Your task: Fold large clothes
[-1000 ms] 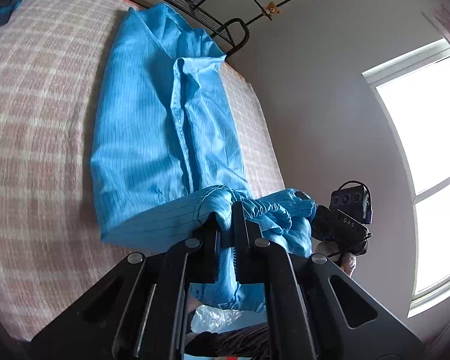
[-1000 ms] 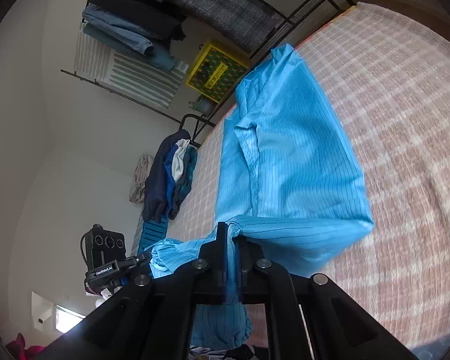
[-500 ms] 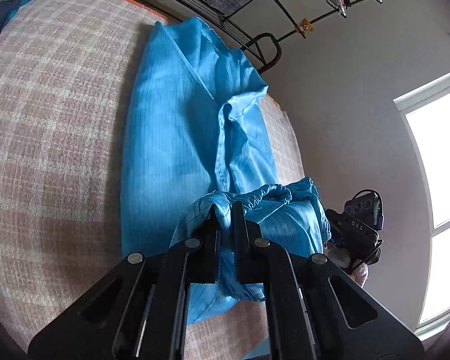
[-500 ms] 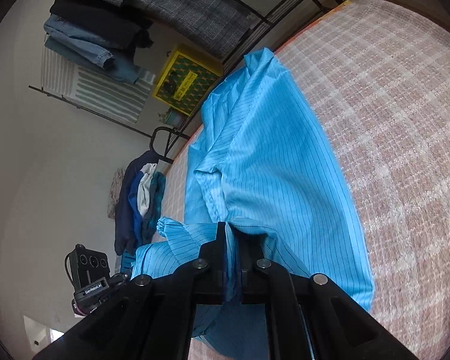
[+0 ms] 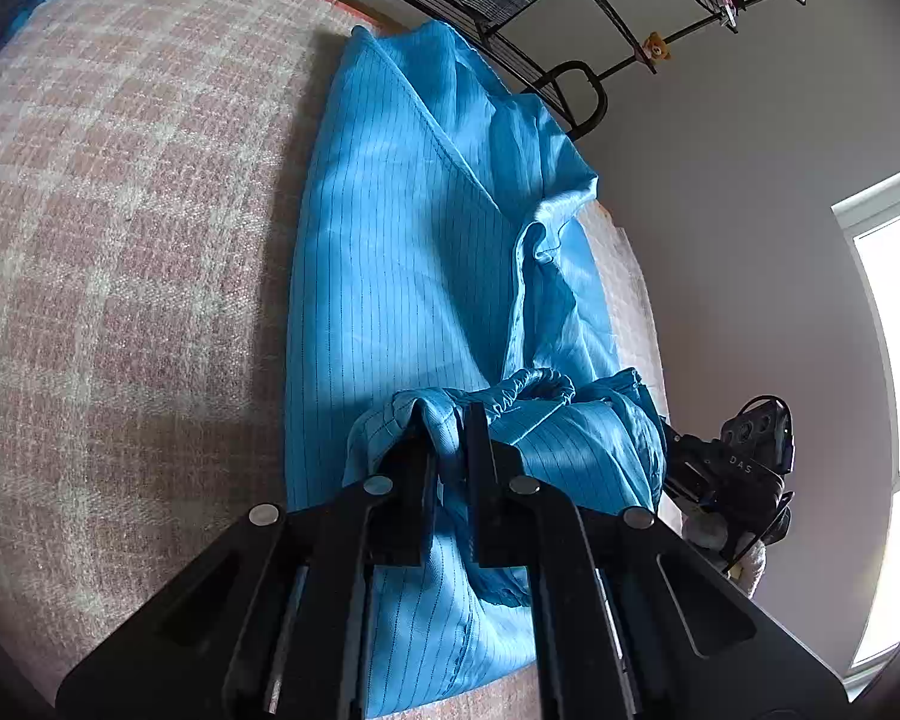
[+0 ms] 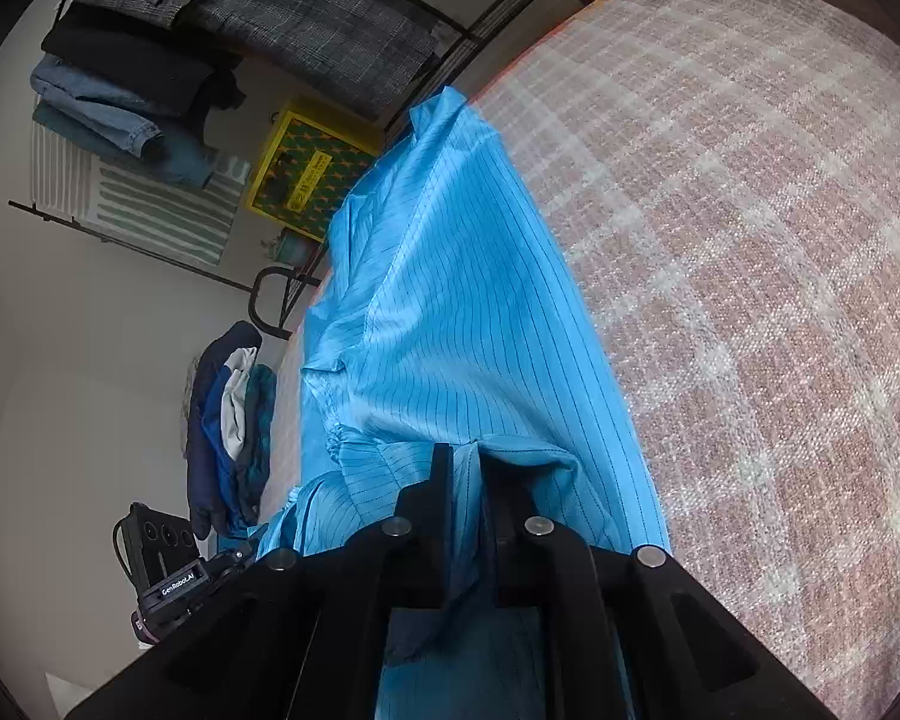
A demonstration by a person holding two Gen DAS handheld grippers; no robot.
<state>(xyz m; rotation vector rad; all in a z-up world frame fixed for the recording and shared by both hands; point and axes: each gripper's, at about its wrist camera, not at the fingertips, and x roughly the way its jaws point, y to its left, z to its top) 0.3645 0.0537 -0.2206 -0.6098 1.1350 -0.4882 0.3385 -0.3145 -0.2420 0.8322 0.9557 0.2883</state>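
Note:
A large blue pin-striped garment point(image 5: 402, 252) lies lengthwise on a bed with a pink checked cover point(image 5: 120, 240). Its near end is folded up over the rest. My left gripper point(image 5: 450, 420) is shut on a bunched fold of that near end, close to an elastic cuff point(image 5: 534, 381). In the right wrist view the same garment point(image 6: 450, 300) runs away from me. My right gripper point(image 6: 465, 456) sits low over it, and its jaws are opening with a loose strip of the blue cloth still between them.
The checked cover point(image 6: 750, 240) stretches wide beside the garment. A black metal rack point(image 5: 576, 96) stands past the bed's far end, hung with a grey plaid jacket point(image 6: 240, 12) and jeans. A yellow box point(image 6: 306, 174) and a pile of dark clothes point(image 6: 228, 420) lie beyond the bed edge.
Both grippers carried the garment's near end forward and down over its body, so the fold now rests lower on it. The gap between the right fingers has widened a little.

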